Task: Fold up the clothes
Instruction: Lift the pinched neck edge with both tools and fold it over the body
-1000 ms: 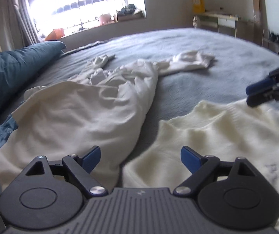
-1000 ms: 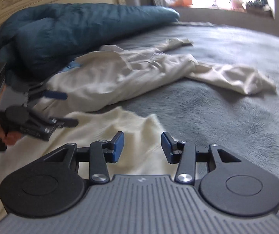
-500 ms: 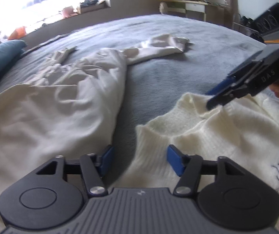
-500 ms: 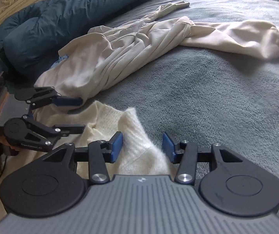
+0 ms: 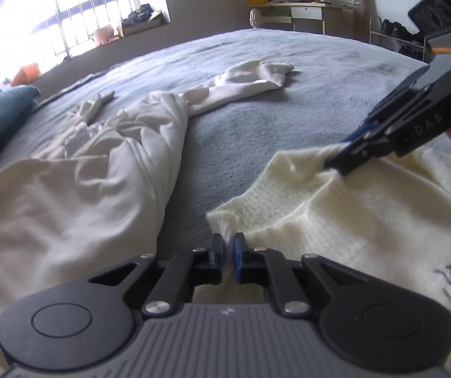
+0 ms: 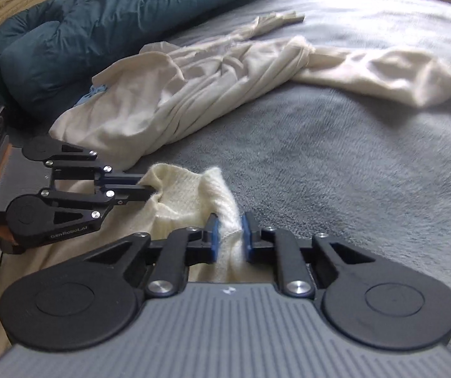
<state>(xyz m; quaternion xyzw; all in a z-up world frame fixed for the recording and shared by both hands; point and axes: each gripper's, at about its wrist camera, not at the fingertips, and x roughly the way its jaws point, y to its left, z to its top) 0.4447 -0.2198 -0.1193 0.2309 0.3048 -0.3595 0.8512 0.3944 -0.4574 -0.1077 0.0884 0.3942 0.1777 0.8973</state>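
Faintly, "DAS" on right hand-held gripper (image 5: 335, 165).

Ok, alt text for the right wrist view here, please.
Right tongs pinch a bunched edge of a cream knit sweater on a grey bedspread, while the left tongs grip the same edge from the left. Behind lie a crumpled off-white garment and a teal duvet.

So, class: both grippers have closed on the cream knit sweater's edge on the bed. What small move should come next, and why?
Probably lift both together and draw the edge taut. The left gripper and right gripper each pinch a corner of the cream sweater, whose knit is bunched and puckered between them on the grey blanket. The white garment lies close beside it, so raising first should keep the fold clear of it.
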